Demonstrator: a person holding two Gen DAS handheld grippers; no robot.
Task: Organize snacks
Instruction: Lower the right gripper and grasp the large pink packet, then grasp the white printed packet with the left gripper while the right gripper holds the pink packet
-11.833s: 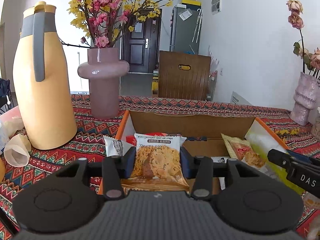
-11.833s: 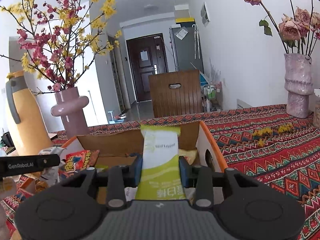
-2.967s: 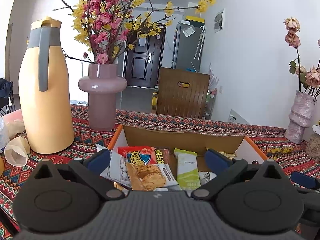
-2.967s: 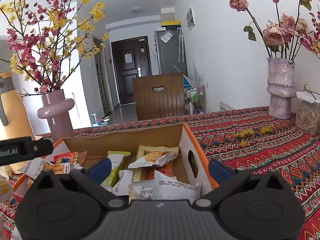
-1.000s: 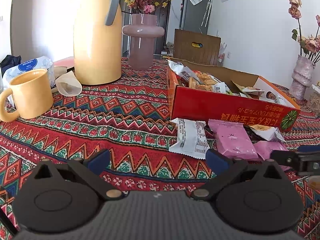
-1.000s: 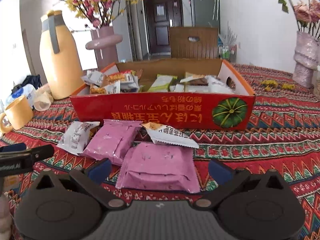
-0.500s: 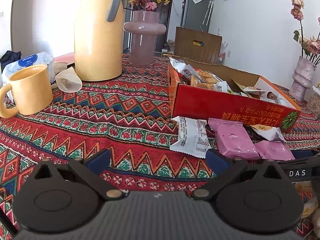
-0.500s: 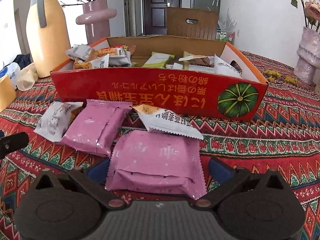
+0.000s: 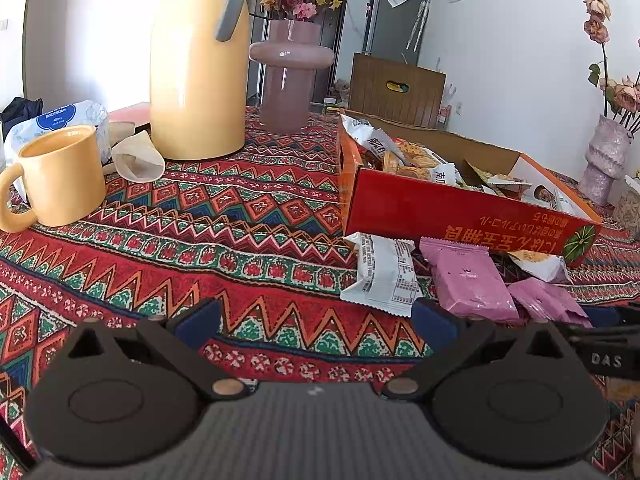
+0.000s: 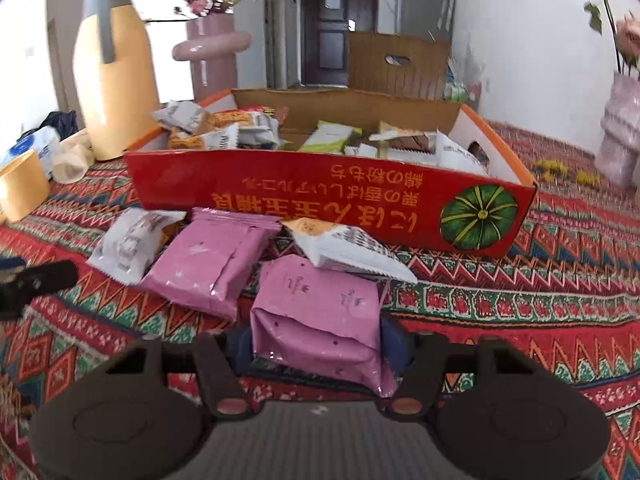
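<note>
Our right gripper (image 10: 316,350) is closing around a pink pack (image 10: 316,316) on the bench (image 9: 224,240); our left gripper (image 9: 316,322) stands wide apart over the cloth, holding nothing.

In the right wrist view the pink pack lies between the two blue pads (image 10: 240,348), which sit right at its sides, though we cannot tell how firmly they press. A white pack (image 10: 344,252) rests across its far edge. A second pink pack (image 10: 208,268) lies just to the left, and beside that another white wrapper (image 10: 128,248). All four lie in front of the red box (image 10: 320,196), which already holds a jumble of snacks. In the left wrist view a yellow mug (image 9: 60,176), a yellow jug (image 9: 196,68) and a pink vase (image 9: 290,76) stand well apart from the packs.
</note>
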